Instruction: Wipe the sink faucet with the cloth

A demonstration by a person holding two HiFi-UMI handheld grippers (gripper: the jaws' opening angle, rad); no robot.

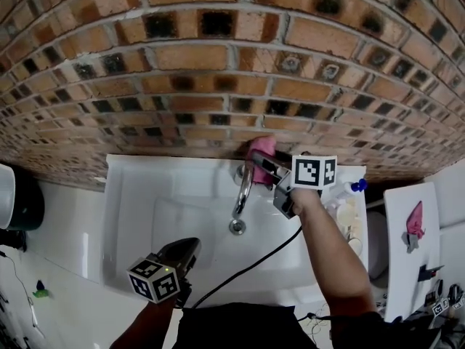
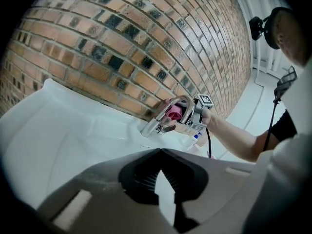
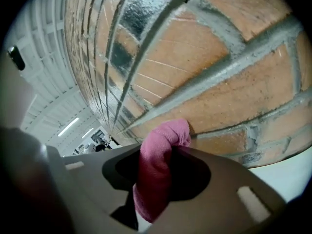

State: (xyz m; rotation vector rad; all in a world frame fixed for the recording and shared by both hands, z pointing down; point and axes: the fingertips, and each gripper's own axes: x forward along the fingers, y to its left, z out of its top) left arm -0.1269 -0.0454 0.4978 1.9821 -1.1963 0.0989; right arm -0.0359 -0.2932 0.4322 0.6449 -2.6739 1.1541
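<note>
A chrome faucet arches over the white sink at its back edge, under the brick wall. My right gripper is shut on a pink cloth and holds it just behind and right of the faucet's top, close to the bricks. The right gripper view has the cloth bunched between the jaws of the right gripper, its tip against the wall. My left gripper hovers over the sink's front edge, shut and holding nothing. In its own view the faucet and cloth lie ahead of the left gripper.
The drain sits below the spout. A bottle with a blue top stands on the sink's right ledge. A black cable runs from the right gripper across the basin. A dark bin stands at far left, a white panel at right.
</note>
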